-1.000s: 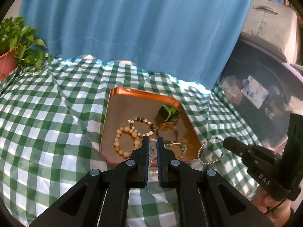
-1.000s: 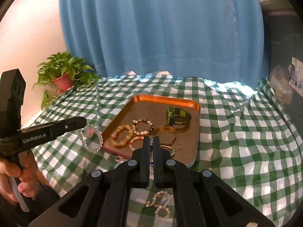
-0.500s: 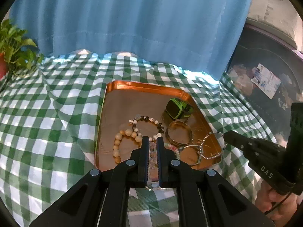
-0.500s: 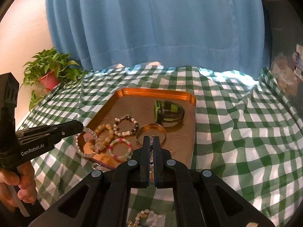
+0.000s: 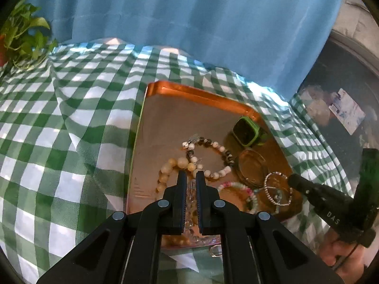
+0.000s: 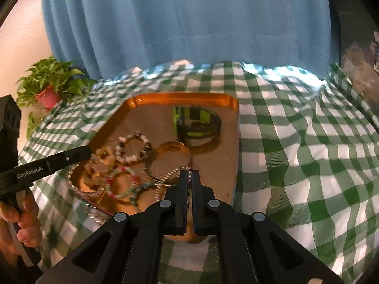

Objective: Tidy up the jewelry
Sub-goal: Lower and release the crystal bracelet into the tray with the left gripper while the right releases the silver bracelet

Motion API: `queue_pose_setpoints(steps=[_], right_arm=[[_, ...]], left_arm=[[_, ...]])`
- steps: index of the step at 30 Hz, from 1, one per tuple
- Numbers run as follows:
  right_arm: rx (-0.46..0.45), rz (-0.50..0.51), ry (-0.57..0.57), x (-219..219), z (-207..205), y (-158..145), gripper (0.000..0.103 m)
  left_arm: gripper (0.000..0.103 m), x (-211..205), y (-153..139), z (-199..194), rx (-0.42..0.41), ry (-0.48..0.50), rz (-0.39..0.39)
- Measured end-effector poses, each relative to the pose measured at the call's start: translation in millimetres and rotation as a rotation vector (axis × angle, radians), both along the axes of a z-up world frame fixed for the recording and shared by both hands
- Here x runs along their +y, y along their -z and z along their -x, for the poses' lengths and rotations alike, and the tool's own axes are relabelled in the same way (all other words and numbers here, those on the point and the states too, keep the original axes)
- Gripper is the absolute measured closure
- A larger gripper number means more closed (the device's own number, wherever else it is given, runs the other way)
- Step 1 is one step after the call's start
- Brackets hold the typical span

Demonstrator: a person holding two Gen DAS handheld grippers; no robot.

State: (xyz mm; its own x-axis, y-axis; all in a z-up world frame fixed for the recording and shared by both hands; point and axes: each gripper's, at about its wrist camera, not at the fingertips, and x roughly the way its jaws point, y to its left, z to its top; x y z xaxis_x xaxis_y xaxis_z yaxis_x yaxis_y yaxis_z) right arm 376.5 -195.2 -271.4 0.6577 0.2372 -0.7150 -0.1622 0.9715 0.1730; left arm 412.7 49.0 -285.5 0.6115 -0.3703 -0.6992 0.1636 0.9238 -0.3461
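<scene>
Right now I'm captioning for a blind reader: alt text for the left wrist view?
The left gripper holds a clear bead bracelet over a copper tray of bracelets and a green watch; the tray sits on green checked cloth.

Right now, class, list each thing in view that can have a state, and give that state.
Left gripper: shut on a clear crystal bracelet.
Right gripper: shut on a thin silver chain bracelet.
Copper tray: flat on the checked cloth, holding jewelry.
Green watch: in the tray, strap fastened in a loop.
Gold bangle: lying flat in the tray.
</scene>
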Motion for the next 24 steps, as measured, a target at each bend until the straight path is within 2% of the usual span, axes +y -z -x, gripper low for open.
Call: queue_pose_setpoints(steps=[1, 2, 5, 10, 12, 14, 15, 16, 17, 18, 19, 22, 24], right_arm=[[0.008, -0.001, 0.001, -1, -1, 2, 0.1], [0.011, 0.01, 0.005, -1, -3, 3, 0.1], [0.022, 0.05, 0.02, 2, -6, 8, 0.1], [0.029, 0.085, 0.03, 4, -6, 9, 0.1], [0.036, 0.077, 0.02, 4, -6, 10, 0.1], [0.027, 0.052, 0.025, 0, -6, 8, 0.097], [0.015, 0.026, 0.029, -5, -4, 7, 0.076], [-0.006, -0.03, 0.001, -8, -1, 4, 0.051], [-0.013, -0.055, -0.017, -7, 1, 2, 0.042], [-0.024, -0.059, -0.03, -5, 4, 0, 0.032], [-0.035, -0.025, -0.03, -1, 7, -1, 0.029], [-0.06, 0.028, -0.048, 9, 13, -3, 0.028], [-0.07, 0.038, -0.058, 13, 18, -5, 0.028]], left_arm=[[0.095, 0, 2, -1, 0.004, -0.01, -0.03], [0.095, -3, 4, -2, -0.005, -0.035, -0.103], [0.095, -10, 8, 0, -0.038, -0.05, -0.213], [0.093, -10, 10, 1, -0.035, -0.067, -0.222], [0.086, -7, 12, -1, -0.01, -0.077, -0.217], [0.073, -2, 12, 0, -0.008, -0.069, -0.172], [0.07, -3, 12, 1, -0.012, -0.057, -0.165], [0.059, -5, 11, 2, -0.018, -0.048, -0.179], [0.043, -11, 10, 5, -0.03, -0.041, -0.211], [0.037, -15, 9, 5, -0.036, -0.026, -0.223], [0.03, -20, 8, 6, -0.046, -0.011, -0.24], [0.02, -29, 3, 13, -0.1, -0.014, -0.307], [0.015, -31, -2, 19, -0.128, -0.022, -0.316]])
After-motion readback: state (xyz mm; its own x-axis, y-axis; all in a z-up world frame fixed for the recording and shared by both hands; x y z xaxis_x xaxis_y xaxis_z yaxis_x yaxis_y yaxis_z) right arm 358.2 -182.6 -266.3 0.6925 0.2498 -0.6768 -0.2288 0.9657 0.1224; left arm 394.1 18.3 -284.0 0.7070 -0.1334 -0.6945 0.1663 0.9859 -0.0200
